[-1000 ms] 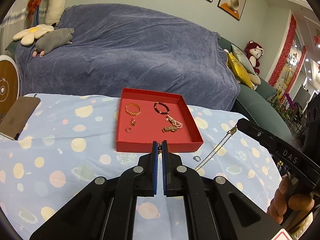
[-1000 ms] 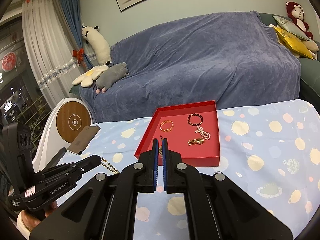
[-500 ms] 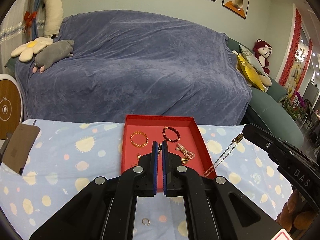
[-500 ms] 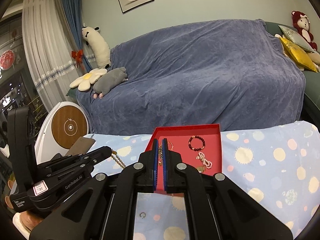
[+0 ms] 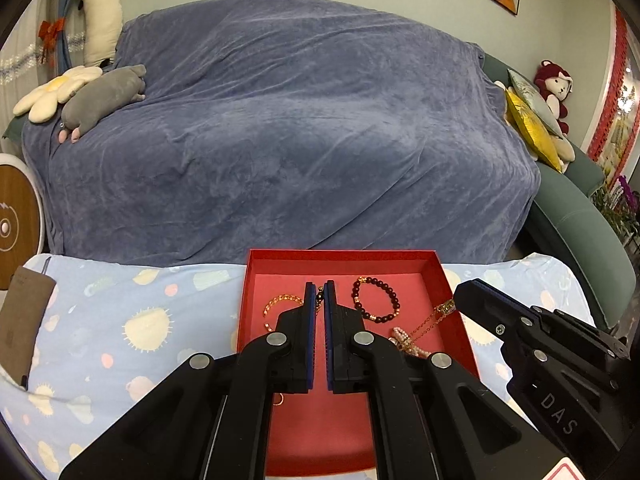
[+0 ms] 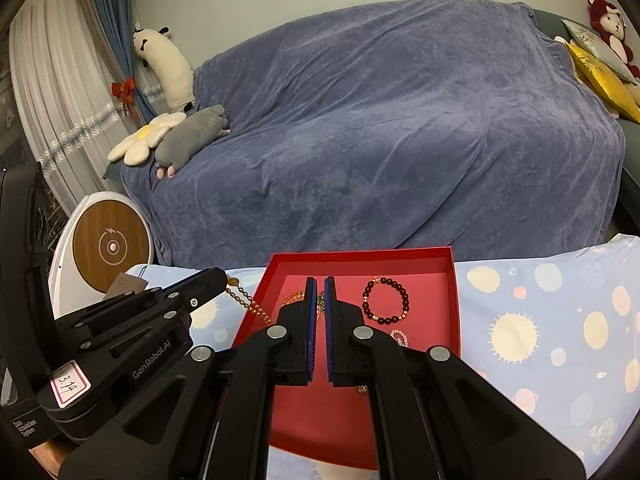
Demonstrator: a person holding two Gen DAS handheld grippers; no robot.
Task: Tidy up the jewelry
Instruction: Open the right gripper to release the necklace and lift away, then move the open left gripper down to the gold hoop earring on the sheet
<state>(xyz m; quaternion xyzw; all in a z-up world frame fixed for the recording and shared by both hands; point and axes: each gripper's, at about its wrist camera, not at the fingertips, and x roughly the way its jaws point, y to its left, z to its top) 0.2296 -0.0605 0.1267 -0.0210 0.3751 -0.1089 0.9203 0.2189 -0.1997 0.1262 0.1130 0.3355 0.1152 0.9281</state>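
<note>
A second ago both grippers hung short of the red tray (image 5: 454, 304); now, from the left, the left gripper (image 5: 319, 296) is over the tray's left half, clenched on one end of the gold chain (image 6: 244, 302). The chain sags across the tray (above the amber and dark bead bracelets lying inside) to the right gripper (image 6: 319, 296), pinched on its other end. The necklace looks ready to be lowered in.
</note>
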